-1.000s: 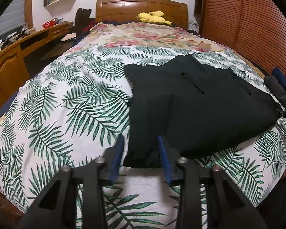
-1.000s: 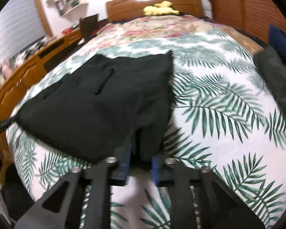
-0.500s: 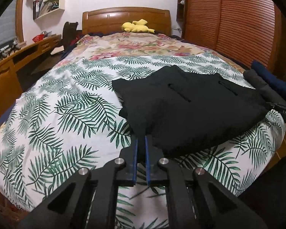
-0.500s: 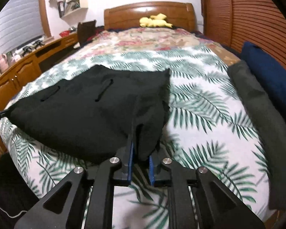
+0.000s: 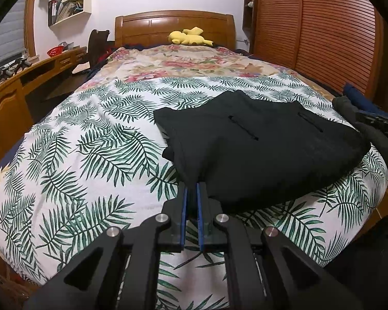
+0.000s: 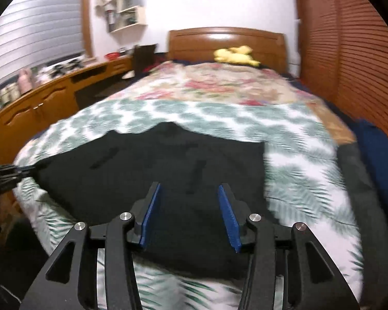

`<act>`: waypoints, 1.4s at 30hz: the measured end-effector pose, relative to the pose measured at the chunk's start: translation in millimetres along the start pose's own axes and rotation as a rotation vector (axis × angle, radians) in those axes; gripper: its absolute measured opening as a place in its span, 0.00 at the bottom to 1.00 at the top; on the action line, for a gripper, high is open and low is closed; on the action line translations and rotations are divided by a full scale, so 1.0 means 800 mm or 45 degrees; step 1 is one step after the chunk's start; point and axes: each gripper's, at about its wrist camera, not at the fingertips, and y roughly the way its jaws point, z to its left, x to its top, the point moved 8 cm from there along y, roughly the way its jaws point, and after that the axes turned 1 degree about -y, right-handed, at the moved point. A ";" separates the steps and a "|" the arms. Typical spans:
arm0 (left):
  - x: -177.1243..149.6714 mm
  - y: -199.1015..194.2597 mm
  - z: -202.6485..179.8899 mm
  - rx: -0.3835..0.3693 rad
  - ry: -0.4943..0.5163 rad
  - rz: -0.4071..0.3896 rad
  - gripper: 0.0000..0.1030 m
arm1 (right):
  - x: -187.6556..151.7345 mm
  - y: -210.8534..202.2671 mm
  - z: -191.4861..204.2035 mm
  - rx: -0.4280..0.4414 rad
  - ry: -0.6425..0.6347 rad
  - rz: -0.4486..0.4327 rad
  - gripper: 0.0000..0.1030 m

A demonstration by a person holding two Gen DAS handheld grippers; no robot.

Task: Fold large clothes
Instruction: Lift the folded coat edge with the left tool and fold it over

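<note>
A black folded garment [image 5: 261,149] lies on the palm-leaf bedspread [image 5: 90,160]. My left gripper [image 5: 191,188] is shut on the garment's near left corner and pinches the cloth between its blue pads. In the right wrist view the same garment [image 6: 147,170] lies spread under my right gripper [image 6: 190,192], which is open and empty just above the cloth. The left gripper shows there at the far left edge [image 6: 10,173], holding the garment's corner. The right wrist view is blurred.
A wooden headboard [image 5: 176,25] with a yellow plush toy [image 5: 188,37] is at the far end. A wooden desk [image 5: 10,98] runs along the left. Dark grey and navy folded clothes [image 6: 370,160] lie on the bed's right side by slatted wardrobe doors [image 5: 323,31].
My left gripper closed on the garment's corner and stays shut on it. My right gripper has let go of the cloth, opened, and shifted over the garment.
</note>
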 end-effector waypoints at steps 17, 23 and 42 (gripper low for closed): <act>-0.001 0.004 -0.004 0.009 0.000 0.010 0.04 | -0.080 0.101 0.058 0.094 -0.080 0.203 0.46; -0.001 0.004 -0.005 0.019 0.006 0.016 0.04 | -0.082 0.100 0.061 0.068 -0.112 0.188 0.47; 0.098 -0.046 -0.092 -0.050 0.147 -0.132 0.01 | -0.073 0.084 0.029 0.037 -0.058 0.184 0.48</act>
